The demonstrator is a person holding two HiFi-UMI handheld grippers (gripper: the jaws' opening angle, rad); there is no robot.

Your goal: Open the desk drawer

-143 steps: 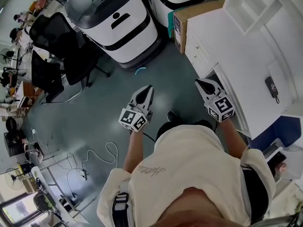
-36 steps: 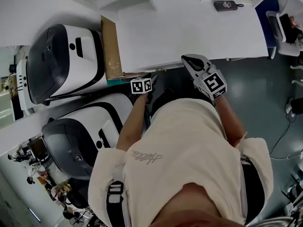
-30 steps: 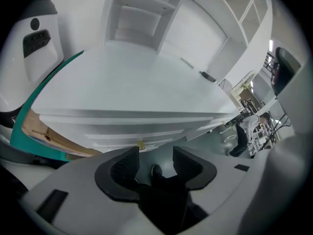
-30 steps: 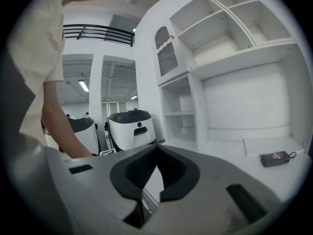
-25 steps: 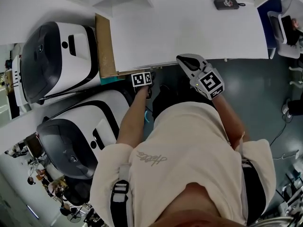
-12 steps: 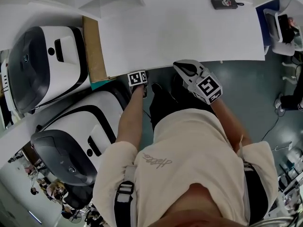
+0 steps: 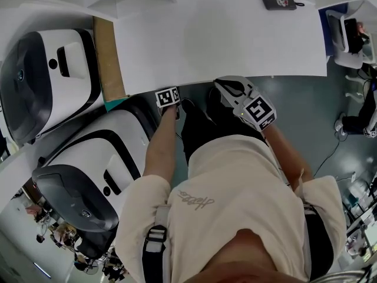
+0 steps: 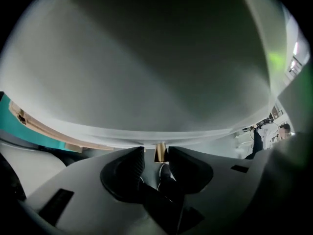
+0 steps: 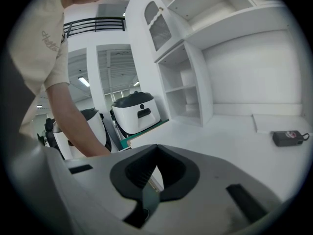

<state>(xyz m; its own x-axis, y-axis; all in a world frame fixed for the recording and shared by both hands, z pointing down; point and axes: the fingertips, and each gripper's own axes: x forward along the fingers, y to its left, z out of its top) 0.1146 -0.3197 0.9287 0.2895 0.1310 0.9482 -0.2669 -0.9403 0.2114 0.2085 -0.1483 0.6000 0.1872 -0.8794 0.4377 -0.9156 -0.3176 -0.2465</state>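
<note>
The white desk (image 7: 224,34) fills the top of the head view. My left gripper (image 7: 171,106) points steeply down at its front edge, under its marker cube. In the left gripper view the pale drawer front (image 8: 146,82) looms close, and a small brass knob (image 8: 160,151) sits between the tips of the left gripper (image 8: 156,153). Its jaws have just been closing; a narrow gap still shows beside the knob. My right gripper (image 7: 228,87) hovers at the desk edge further right. In its own view the right gripper (image 9: 156,152) has its tips together and holds nothing.
Two large white and black machines (image 7: 41,75) (image 7: 100,158) stand left of the desk, with a cardboard box (image 7: 109,58) against the desk's side. A small black device (image 7: 280,2) (image 9: 288,137) lies on the desk. White shelves (image 9: 186,92) rise behind.
Both grippers have sunk along the desk's front edge. The head view has swung, so the desk and machines sit further left. The left hand stays at the edge.
</note>
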